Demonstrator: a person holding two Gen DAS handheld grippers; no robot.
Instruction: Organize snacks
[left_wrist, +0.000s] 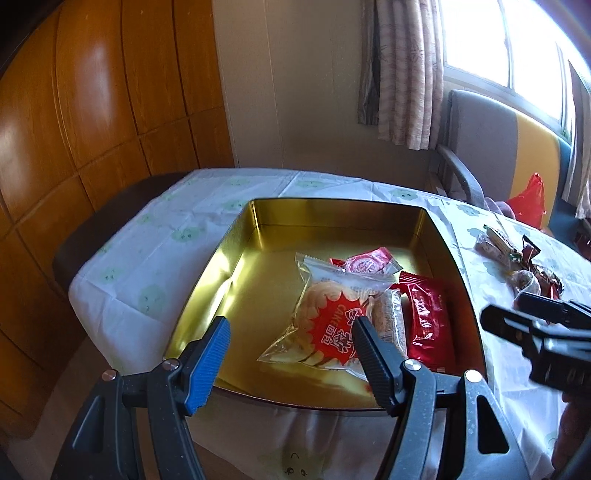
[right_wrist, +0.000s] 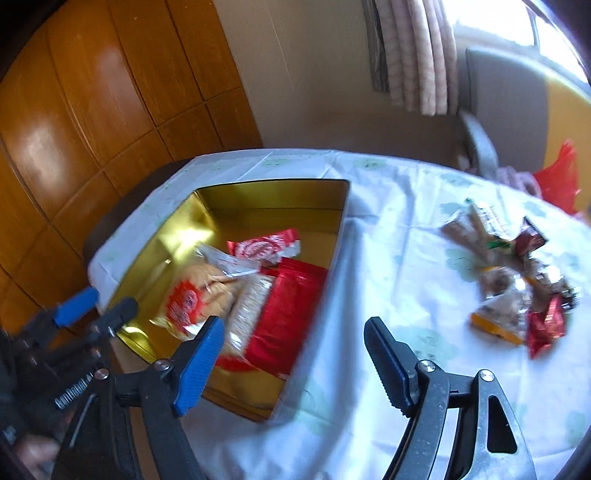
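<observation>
Four snacks are packed in the gold tin (left_wrist: 236, 258); both grippers (left gripper (left_wrist: 291, 332), right gripper (right_wrist: 293, 336)) are held apart, empty. Next, the loose snacks (right_wrist: 517, 288) need grabbing.

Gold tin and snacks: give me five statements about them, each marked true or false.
1. The gold tin holds several wrapped snacks. True.
2. The clear cake packet lies on the tablecloth outside the tin. False: it lies inside the tin.
3. A loose pile of snacks sits on the tablecloth beside the tin. True.
4. The right gripper is clamped on a red packet. False: its jaws are open and empty.
5. The left gripper is open. True.
</observation>
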